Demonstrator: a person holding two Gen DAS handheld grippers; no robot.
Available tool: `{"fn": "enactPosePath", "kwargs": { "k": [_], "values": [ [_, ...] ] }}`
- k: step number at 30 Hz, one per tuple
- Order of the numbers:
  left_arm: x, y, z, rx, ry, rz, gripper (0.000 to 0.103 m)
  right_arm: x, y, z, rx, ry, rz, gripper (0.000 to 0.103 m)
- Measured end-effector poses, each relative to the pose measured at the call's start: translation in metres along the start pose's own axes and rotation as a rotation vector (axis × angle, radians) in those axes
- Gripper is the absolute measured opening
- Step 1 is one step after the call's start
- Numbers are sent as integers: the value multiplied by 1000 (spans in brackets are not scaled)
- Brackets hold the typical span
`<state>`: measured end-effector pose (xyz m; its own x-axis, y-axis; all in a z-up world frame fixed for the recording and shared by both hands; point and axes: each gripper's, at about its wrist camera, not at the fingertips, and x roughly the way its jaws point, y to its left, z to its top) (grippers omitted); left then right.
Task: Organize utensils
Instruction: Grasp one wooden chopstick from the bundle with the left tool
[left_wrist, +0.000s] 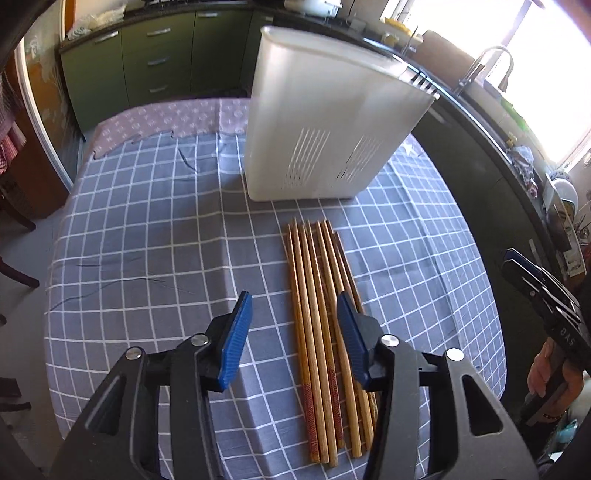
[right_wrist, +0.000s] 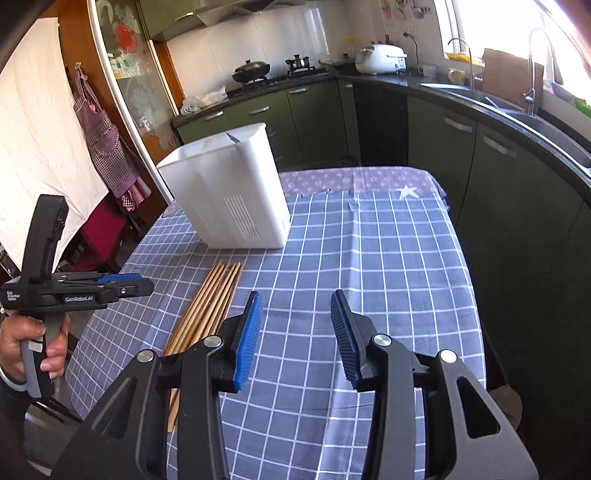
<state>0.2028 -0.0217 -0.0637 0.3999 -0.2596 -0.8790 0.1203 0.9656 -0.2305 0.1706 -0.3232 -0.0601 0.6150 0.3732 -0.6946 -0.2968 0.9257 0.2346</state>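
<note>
Several wooden chopsticks (left_wrist: 310, 280) lie side by side on the blue checked tablecloth (left_wrist: 147, 221), their tips pointing at a tall white slotted utensil holder (left_wrist: 325, 122) standing just behind them. My left gripper (left_wrist: 294, 299) hovers open above the bundle's near half; its right finger covers part of the bundle and neither pad presses on a stick. In the right wrist view the chopsticks (right_wrist: 210, 299) lie left of my right gripper (right_wrist: 295, 295), which is open over bare cloth with nothing between its fingers. The holder (right_wrist: 229, 192) stands at the far left of the table.
Green kitchen cabinets (right_wrist: 480, 147) and a dark counter with a sink run along the right and back. A person's hand (right_wrist: 22, 343) holds the left gripper's handle at the table's left edge. An apron (right_wrist: 99, 140) and a red chair are beyond that edge.
</note>
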Motion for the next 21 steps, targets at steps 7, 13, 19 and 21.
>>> {"fn": "enactPosePath", "kwargs": {
  "k": [7,13,19,21],
  "values": [
    [43,-3,12,14,115,58,26,20,-2,-11,3,70,10,42],
    [58,-11,14,47,153,100,23,28,-1,-12,3,93,14,42],
    [70,-20,14,76,170,138,19,29,2,-9,-2,97,21,42],
    [72,-24,15,82,177,147,15,30,2,-9,-3,101,23,42]
  ]
}}
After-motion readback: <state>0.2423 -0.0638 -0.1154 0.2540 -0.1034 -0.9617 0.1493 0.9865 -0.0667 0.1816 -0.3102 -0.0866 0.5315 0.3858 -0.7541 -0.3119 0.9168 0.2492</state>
